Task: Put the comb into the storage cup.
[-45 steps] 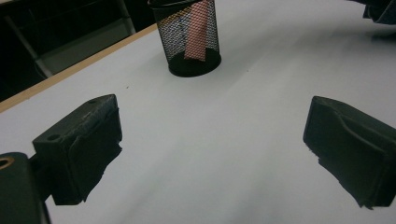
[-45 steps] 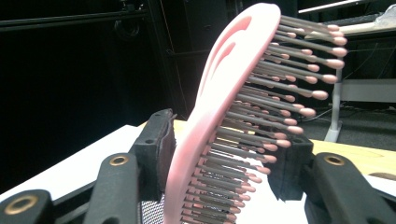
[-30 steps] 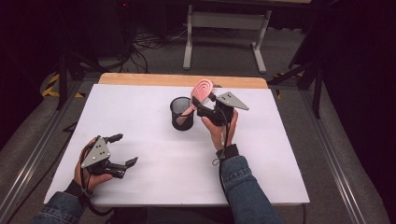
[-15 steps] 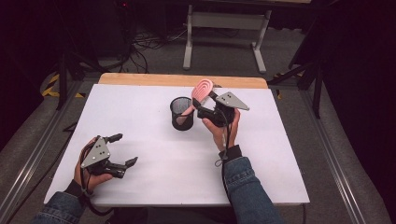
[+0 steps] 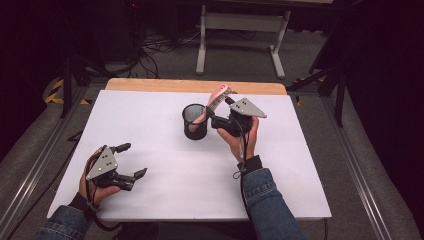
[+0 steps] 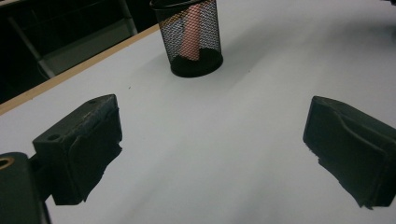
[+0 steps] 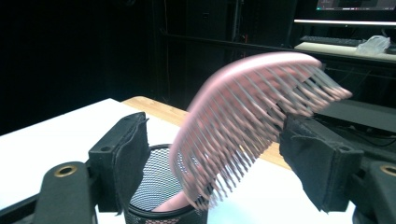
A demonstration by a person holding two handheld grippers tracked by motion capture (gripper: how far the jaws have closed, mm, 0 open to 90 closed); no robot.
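Note:
A pink hairbrush (image 5: 218, 95) stands handle-down in a black mesh cup (image 5: 195, 121) at the middle back of the white table (image 5: 160, 200). Its head leans out over the rim to the right. My right gripper (image 5: 214, 117) is just right of the cup. Its jaws have just been opening, and the bristled brush head (image 7: 243, 116) sits blurred and loose between them above the cup (image 7: 149, 186); the right gripper (image 7: 217, 144) is open. My left gripper (image 5: 133, 160) rests open at the front left with nothing in it. It (image 6: 210, 140) faces the cup (image 6: 208, 60), where the handle (image 6: 191, 35) shows through the mesh.
A wooden strip (image 5: 150, 85) runs along the table's far edge. Beyond it are a dark floor with cables and a grey metal stand (image 5: 240, 30). Metal rails (image 5: 30, 170) flank the table on both sides.
The right gripper's jaws have spread apart around the brush head. The brush has turned and now leans more to the right in the cup. The left gripper has not moved.

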